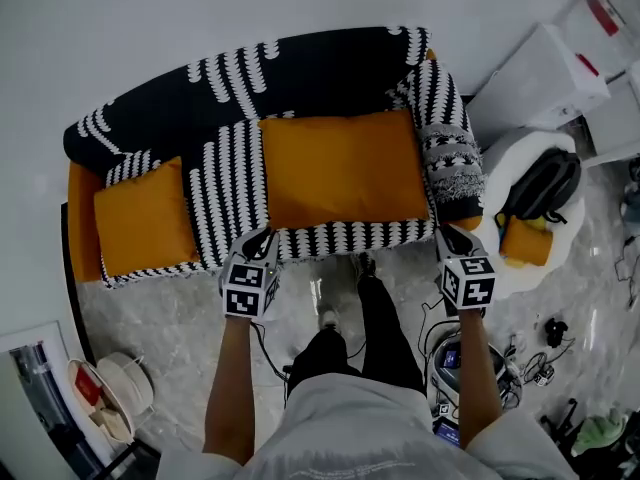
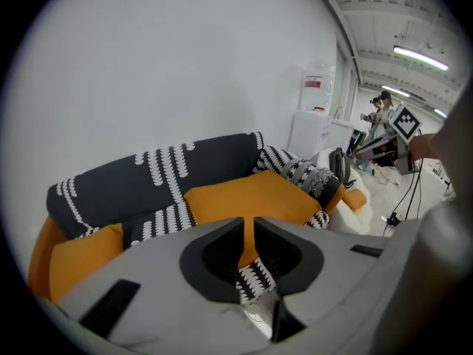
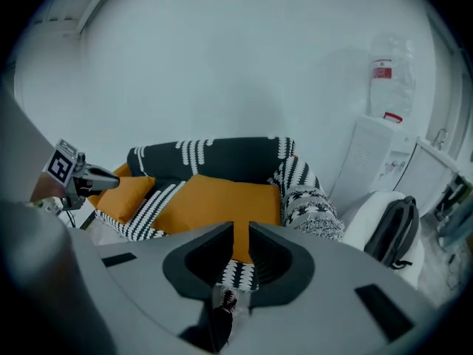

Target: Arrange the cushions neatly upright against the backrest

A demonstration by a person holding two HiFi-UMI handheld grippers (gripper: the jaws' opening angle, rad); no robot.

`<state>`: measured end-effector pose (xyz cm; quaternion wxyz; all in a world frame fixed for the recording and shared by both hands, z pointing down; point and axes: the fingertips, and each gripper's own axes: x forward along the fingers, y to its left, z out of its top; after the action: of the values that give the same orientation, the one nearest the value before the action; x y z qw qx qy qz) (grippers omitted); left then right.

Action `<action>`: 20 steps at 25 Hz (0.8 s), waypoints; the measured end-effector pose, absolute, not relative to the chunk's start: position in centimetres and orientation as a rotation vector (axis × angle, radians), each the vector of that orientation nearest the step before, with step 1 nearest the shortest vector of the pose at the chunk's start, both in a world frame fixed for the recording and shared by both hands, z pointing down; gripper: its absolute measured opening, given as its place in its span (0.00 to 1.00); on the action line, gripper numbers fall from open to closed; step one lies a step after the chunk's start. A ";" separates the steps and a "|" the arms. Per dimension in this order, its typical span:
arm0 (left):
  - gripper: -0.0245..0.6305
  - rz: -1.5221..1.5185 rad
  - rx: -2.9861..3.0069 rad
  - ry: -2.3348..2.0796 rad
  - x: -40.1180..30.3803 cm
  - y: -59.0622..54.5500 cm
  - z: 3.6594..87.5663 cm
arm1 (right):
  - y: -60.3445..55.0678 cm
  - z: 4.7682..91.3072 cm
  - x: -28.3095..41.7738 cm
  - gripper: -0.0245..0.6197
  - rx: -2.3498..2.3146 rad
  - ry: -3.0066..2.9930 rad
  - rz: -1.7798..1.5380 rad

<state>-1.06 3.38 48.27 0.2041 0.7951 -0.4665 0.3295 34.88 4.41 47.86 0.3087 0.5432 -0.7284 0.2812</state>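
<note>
Nearest the person, the left gripper (image 1: 258, 240) and the right gripper (image 1: 450, 236) hang just beside the front edge of the sofa with a black cover printed in white (image 1: 225, 183). Each is close to a front corner of the large orange fabric cushion (image 1: 340, 168). Each pair of fingers stands a narrow slit apart, with nothing between them. The large cushion lies flat on the seat. The small orange fabric cushion (image 1: 145, 218) lies flat at the seat's left end, apart from both grippers. Beyond them runs the dark backrest (image 1: 250, 83). The step in hand is judged to be grasping the large cushion. It probably goes best if both grippers pinch the near edge at its corners, lift evenly, and tip the cushion back until it leans upright on the backrest without dragging the cover.
</note>
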 end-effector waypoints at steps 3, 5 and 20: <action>0.15 0.949 2.172 -1.302 -2.4 2.7 52.1 | 3.2 51.8 35.5 0.13 1.418 -1.890 0.761; 0.15 0.962 2.137 -1.313 -3.5 2.4 54.6 | 2.7 54.3 36.0 0.13 1.407 -1.865 0.769; 0.25 1.052 1.939 -1.339 -9.8 3.6 70.0 | 3.0 69.7 37.7 0.15 1.393 -1.729 0.835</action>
<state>-9.77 3.59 70.01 0.2766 0.7221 -0.4985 0.3919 37.69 3.02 69.71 0.3751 0.5444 -0.6756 0.3264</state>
